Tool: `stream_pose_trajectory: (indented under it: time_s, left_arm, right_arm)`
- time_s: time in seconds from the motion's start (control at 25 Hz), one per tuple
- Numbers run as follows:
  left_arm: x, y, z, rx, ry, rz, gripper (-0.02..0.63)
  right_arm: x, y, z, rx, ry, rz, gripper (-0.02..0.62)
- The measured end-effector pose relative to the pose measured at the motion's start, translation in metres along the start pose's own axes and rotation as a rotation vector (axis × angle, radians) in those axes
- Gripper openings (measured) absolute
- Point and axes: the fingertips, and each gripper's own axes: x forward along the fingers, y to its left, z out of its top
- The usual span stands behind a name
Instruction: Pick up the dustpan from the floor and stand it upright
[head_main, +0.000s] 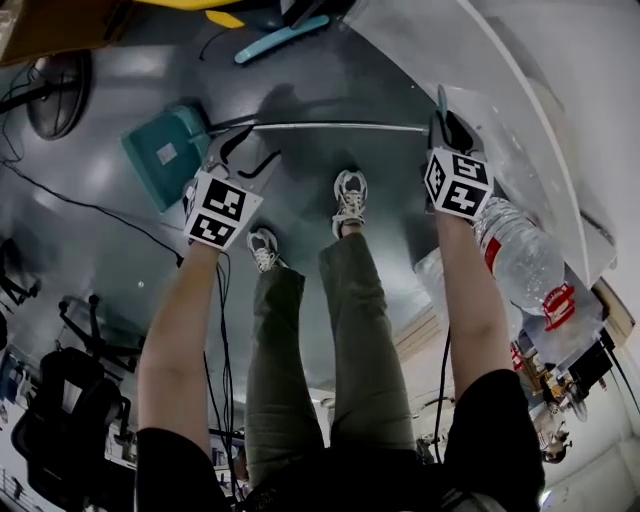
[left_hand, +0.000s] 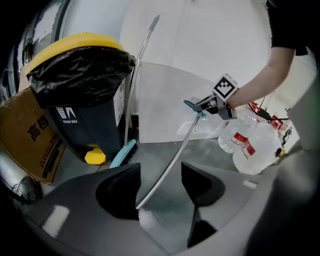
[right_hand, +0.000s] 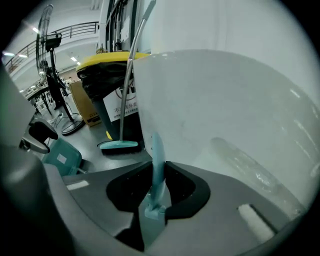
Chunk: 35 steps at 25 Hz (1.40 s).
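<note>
The dustpan has a teal pan (head_main: 165, 155) on a long metal pole (head_main: 330, 126) that ends in a teal grip (right_hand: 157, 160). My right gripper (head_main: 443, 115) is shut on that grip, and its pads press the grip from both sides (right_hand: 156, 172). My left gripper (head_main: 240, 150) is at the pole's other end, close to the pan. Its jaws stand apart with the pole (left_hand: 175, 160) running between them and lying against the left finger (left_hand: 161, 187). From the left gripper view I see the right gripper (left_hand: 207, 106) holding the far end. The pan (right_hand: 62, 157) shows at the left of the right gripper view.
A dark bin with a yellow lid (left_hand: 82, 85) stands by a cardboard box (left_hand: 30, 140); a teal broom (right_hand: 119, 145) leans beside it. Large water bottles (head_main: 520, 255) lie at the right by a white wall. A fan (head_main: 58, 90) stands far left. The person's feet (head_main: 350, 195) are below the pole.
</note>
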Motion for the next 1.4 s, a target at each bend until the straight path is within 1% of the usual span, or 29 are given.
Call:
stream_pose_trajectory:
  time_s: [0.24, 0.64, 0.88, 1.12, 1.4]
  left_arm:
    - [-0.037, 0.003, 0.016, -0.047, -0.045, 0.04, 0.279]
    - [-0.095, 0.002, 0.043, -0.122, -0.161, 0.099, 0.279]
    - [-0.132, -0.001, 0.061, -0.13, -0.242, 0.12, 0.279]
    - [-0.16, -0.002, 0.07, -0.155, -0.293, 0.148, 0.279]
    - [-0.181, -0.007, 0.084, -0.188, -0.35, 0.176, 0.278]
  right_arm:
    - [-0.027, 0.02, 0.043, -0.059, -0.016, 0.0, 0.075]
    - [-0.073, 0.041, 0.125, -0.198, -0.079, -0.053, 0.078]
    - [-0.097, 0.052, 0.174, -0.28, -0.126, -0.061, 0.082]
    - [-0.116, 0.06, 0.208, -0.375, -0.159, -0.069, 0.083]
    - [-0.133, 0.051, 0.24, -0.453, -0.188, -0.106, 0.084]
